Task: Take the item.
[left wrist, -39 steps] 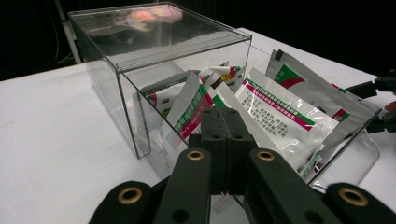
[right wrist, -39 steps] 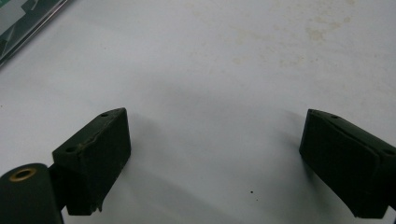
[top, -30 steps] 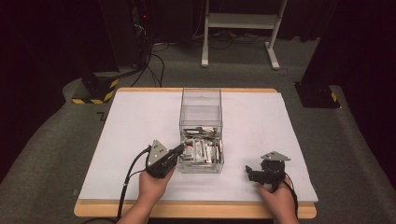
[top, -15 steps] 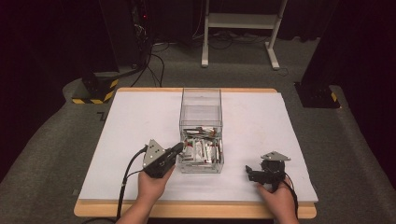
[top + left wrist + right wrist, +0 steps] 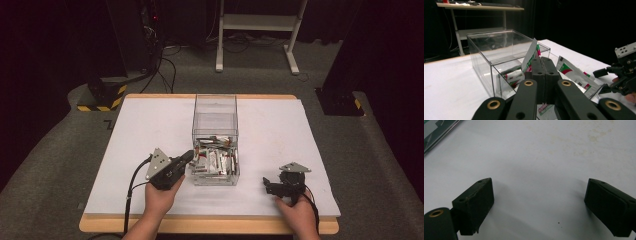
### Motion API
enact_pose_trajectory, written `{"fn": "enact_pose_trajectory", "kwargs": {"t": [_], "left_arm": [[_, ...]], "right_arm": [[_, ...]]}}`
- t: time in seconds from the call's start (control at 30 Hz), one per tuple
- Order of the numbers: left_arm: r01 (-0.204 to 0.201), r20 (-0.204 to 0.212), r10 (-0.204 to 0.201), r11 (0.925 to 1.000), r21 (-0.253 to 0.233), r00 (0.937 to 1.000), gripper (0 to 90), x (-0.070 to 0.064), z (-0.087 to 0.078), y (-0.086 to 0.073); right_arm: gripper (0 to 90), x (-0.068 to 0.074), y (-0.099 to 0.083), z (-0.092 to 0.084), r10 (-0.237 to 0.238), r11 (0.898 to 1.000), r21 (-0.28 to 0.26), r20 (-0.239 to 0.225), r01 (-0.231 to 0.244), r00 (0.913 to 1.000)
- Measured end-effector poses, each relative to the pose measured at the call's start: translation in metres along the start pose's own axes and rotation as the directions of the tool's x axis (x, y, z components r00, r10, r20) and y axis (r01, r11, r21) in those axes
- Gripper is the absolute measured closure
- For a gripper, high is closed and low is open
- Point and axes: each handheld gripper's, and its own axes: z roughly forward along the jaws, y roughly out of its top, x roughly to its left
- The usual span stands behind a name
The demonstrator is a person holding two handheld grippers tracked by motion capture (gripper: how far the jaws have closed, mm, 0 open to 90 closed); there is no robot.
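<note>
A white counter (image 5: 150,125) was set in a dark room. The left tongs (image 5: 545,61) were clamped on a sachet (image 5: 532,53) above a clear box (image 5: 216,145) of sachets. The right tongs (image 5: 539,202), well apart, were held wide over bare counter.

White table top (image 5: 140,130) mid-frame; black-yellow striped block (image 5: 102,95) upper left; white metal stand (image 5: 257,30) top centre.

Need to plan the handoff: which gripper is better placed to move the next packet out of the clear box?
Left. The left gripper is at the clear box, shut on a packet. The right gripper sits open over bare table.
</note>
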Motion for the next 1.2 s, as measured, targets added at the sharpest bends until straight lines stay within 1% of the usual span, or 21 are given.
{"fn": "enact_pose_trajectory", "kwargs": {"t": [0.13,0.4,0.47,0.6,0.83,1.03,1.2], "left_arm": [[0.004,-0.004,-0.004,0.9998,-0.017,1.0000,89.6,0.002,-0.004,0.003],[0.011,-0.020,-0.012,0.9993,-0.035,0.9997,89.6,0.007,-0.011,0.007],[0.003,-0.037,-0.004,0.9994,-0.036,0.9993,89.6,0.009,-0.013,0.008],[0.010,-0.048,-0.012,0.9990,-0.043,0.9988,89.6,0.013,-0.016,0.008],[0.012,-0.073,-0.015,0.9989,-0.045,0.9972,89.6,0.020,-0.021,0.008],[0.004,-0.103,-0.008,0.9991,-0.042,0.9947,89.6,0.025,-0.025,0.008],[0.006,-0.115,-0.010,0.9992,-0.040,0.9933,89.5,0.030,-0.027,0.007]], "right_arm": [[8.8,0.000,0.000,0.000,0.000,1.000,0.000,0.000,0.000,1.0000],[8.8,0.000,0.000,0.000,0.000,1.000,0.000,0.000,0.000,1.0000],[8.7,0.000,0.000,0.000,0.000,1.000,0.000,0.000,0.000,1.0000],[8.7,0.000,0.000,0.000,0.000,1.000,0.000,0.000,0.000,1.0000],[8.8,0.000,0.000,0.000,0.000,1.000,0.000,0.000,0.000,1.0000],[8.8,0.000,0.000,0.000,0.000,1.000,0.000,0.000,0.000,1.0000],[8.8,0.000,0.000,0.000,0.000,1.000,0.000,0.000,0.000,1.0000]]}}
